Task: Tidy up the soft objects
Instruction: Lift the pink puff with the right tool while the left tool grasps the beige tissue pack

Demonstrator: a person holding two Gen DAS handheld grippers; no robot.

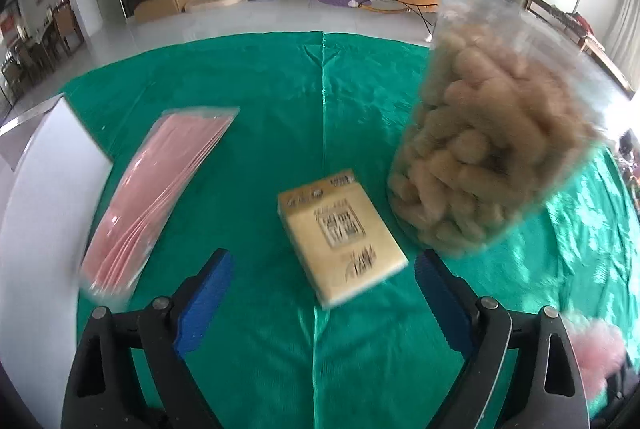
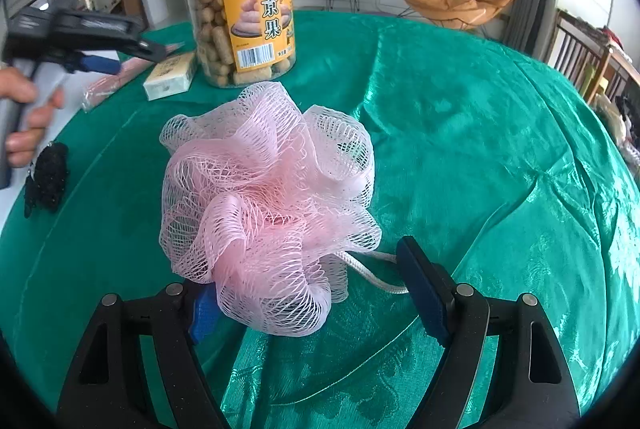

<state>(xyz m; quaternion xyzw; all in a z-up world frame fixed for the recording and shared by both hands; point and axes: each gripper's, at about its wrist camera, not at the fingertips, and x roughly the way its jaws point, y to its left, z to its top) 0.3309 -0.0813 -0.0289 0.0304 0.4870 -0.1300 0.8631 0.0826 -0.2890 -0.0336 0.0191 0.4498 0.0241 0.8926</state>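
Observation:
A pink mesh bath pouf (image 2: 264,205) with a white cord lies on the green tablecloth (image 2: 460,133). My right gripper (image 2: 316,289) is open, its jaws on either side of the pouf's near end. A yellow tissue pack (image 1: 340,233) lies on the cloth just ahead of my open, empty left gripper (image 1: 320,289); it also shows in the right wrist view (image 2: 170,75). A flat pink packet (image 1: 160,189) lies to its left. The left gripper (image 2: 100,57) shows in the right wrist view, held above the table. A black fuzzy object (image 2: 48,177) lies at the left edge.
A clear jar of snacks (image 1: 492,133) stands right of the tissue pack, also seen in the right wrist view (image 2: 244,9). A white box (image 1: 36,213) stands at the table's left. Chairs and living-room furniture lie beyond the table.

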